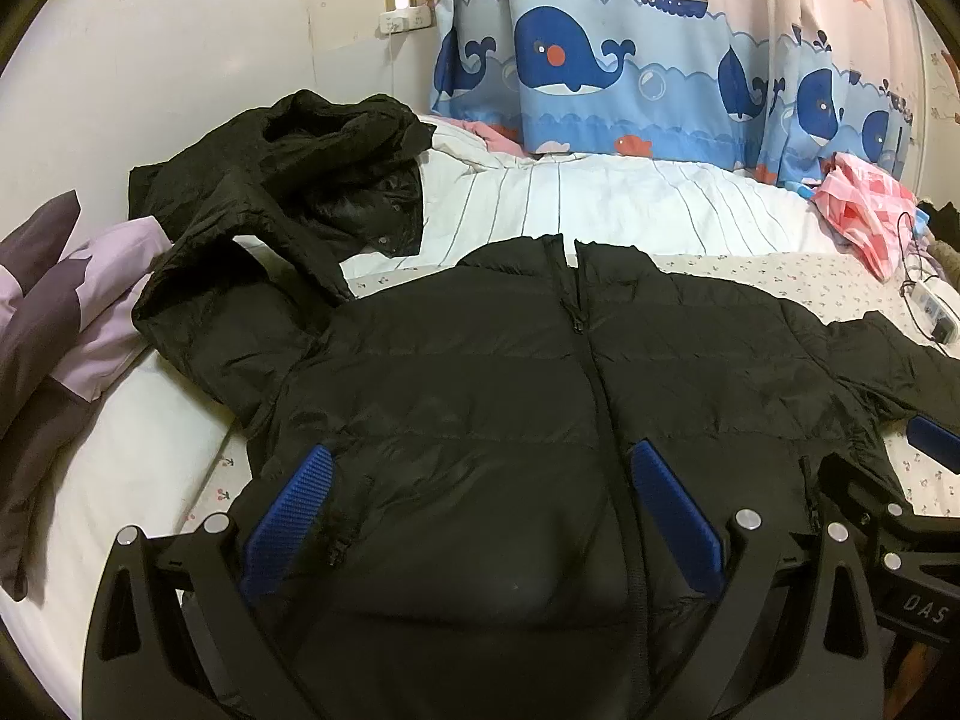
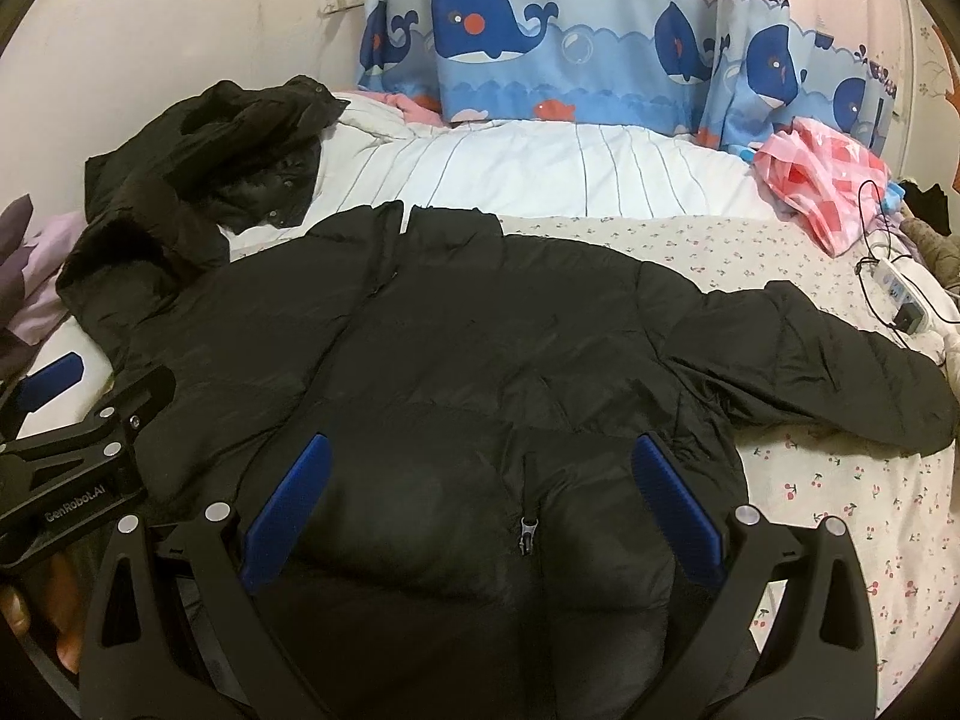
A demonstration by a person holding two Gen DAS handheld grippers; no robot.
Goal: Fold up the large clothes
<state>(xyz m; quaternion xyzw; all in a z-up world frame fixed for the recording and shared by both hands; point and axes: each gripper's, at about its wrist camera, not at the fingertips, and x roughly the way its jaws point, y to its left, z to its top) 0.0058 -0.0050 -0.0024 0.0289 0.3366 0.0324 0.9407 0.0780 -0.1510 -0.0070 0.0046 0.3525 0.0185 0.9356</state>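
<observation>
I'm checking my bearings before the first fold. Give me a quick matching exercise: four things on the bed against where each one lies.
Things:
1. black puffer jacket
2. second dark coat
3. pink checked cloth
4. white power strip

Places:
A. bunched by the curtain, far right
B. spread flat, front up, right below both grippers
C. right edge of the bed, cables attached
D. crumpled at the far left, over the striped quilt

Pairs: 1-B, 2-D, 3-A, 4-C.

Both the left gripper and the right gripper are open over the jacket.
</observation>
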